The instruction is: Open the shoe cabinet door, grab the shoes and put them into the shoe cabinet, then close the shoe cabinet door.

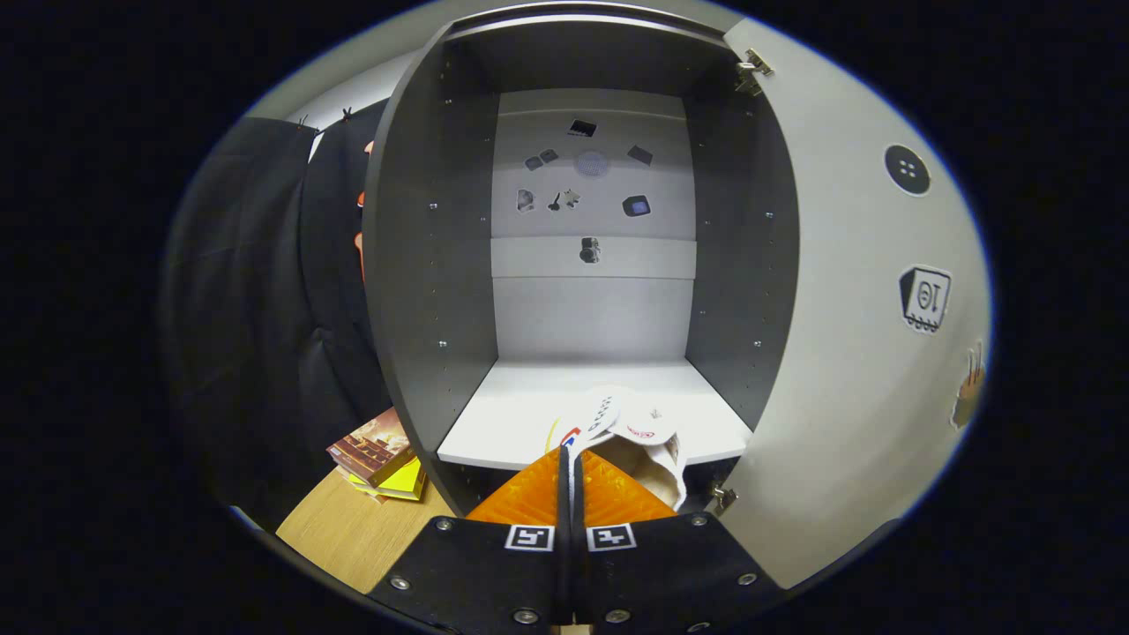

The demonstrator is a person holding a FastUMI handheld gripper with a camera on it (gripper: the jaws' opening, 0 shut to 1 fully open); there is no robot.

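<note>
The shoe (642,434) is clamped in the closed tongs (569,459), apparently by its edge — carried toward the open shoe cabinet (423,291); lowering onto the shelf (512,414) and release are called for next.

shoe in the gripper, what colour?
White shoe, seen in the gripper view, pinched at its edge by the hand-held gripper over the cabinet shelf.

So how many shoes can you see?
1. The white shoe is pinched between the gripper fingers, its front over the front edge of the open cabinet's shelf. A second shoe could be hidden behind the fingers.
</note>
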